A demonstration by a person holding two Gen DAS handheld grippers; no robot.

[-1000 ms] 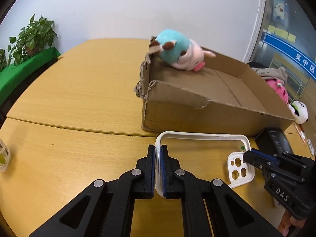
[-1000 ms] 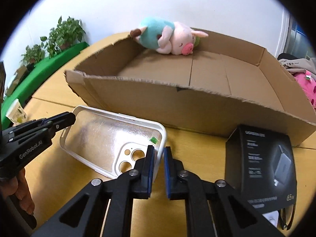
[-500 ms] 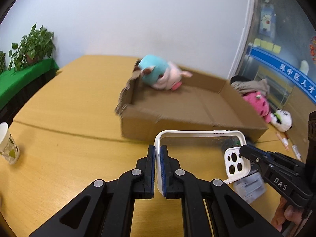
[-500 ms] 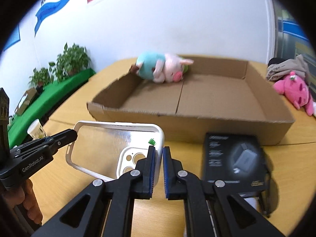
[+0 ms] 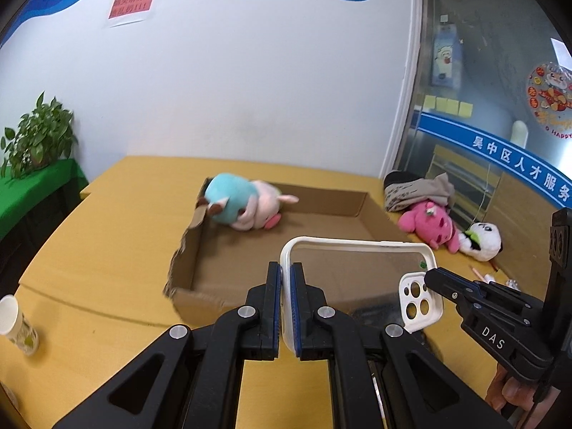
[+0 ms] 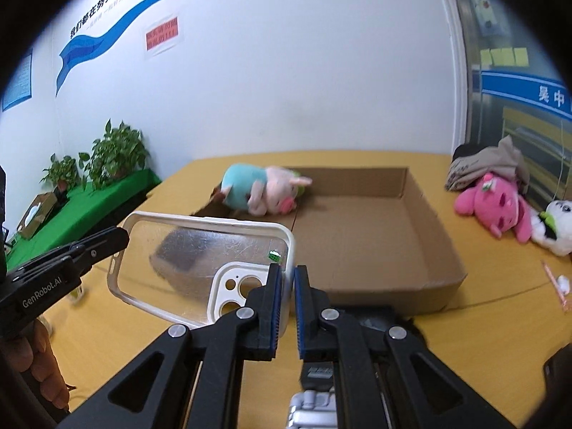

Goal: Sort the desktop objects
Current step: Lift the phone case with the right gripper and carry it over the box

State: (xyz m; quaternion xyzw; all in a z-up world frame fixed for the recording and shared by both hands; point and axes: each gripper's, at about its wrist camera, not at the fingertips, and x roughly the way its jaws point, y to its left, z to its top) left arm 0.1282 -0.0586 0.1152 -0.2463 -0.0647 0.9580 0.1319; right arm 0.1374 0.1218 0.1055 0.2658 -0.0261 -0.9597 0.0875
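Note:
A clear phone case with a white rim (image 5: 354, 275) hangs in the air between both grippers, near the front wall of the open cardboard box (image 5: 329, 227). My left gripper (image 5: 285, 286) is shut on its left short edge. My right gripper (image 6: 289, 282) is shut on its camera-cutout end (image 6: 236, 286); it shows at the right of the left wrist view (image 5: 429, 277). A teal and pink plush pig (image 5: 243, 205) lies in the box's far left corner, also in the right wrist view (image 6: 264, 193).
A black carton (image 6: 375, 318) lies on the table under the right gripper. A pink plush (image 5: 427, 223), a white plush (image 5: 481, 237) and a grey cloth bundle (image 5: 418, 189) sit right of the box. A paper cup (image 5: 16, 325) stands at the left.
Both grippers have lifted the phone case up from the table and toward the box. The view now looks down over the box's front wall.

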